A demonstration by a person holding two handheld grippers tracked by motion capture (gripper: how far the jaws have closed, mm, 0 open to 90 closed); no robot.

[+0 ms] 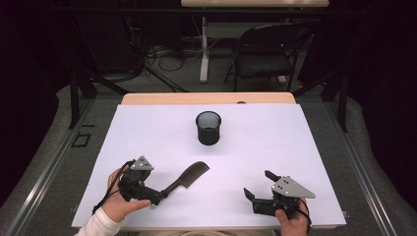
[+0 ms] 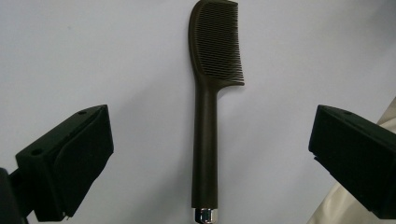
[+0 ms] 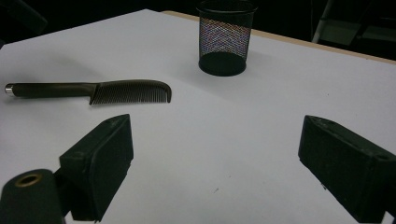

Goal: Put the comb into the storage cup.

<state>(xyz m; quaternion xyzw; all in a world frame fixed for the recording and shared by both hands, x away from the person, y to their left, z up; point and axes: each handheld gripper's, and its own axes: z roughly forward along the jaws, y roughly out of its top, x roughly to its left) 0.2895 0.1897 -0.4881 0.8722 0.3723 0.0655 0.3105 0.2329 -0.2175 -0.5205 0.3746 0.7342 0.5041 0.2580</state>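
Left gripper wide open, black pads well apart on either side of the comb's handle, touching nothing. Comb flat on the white table sheet, handle running straight up the middle of the left gripper view, chrome end cap nearest the camera, teeth at the far end. From the high view, same left gripper low at the handle end of the comb, which points away toward the middle of the table.

Right gripper open too, nothing between its pads, only bare sheet ahead. In the high view, right gripper parked near the table's front edge, well apart from the comb. Black mesh cup upright farther back, centre of the sheet, well apart from both grippers; looks empty from above.

Reading of the step: lined up on the handle, grasp not yet made. Likely aim, comb into the mesh cup. Next move calls for lowering so the pads bracket the handle around mid-length, then closing squarely across it. Handle slim and smooth, so a skewed pinch could roll or squirt it out. After that, a lift, a tip to upright, and a clean drop through the cup's rim without knocking the light cup over.
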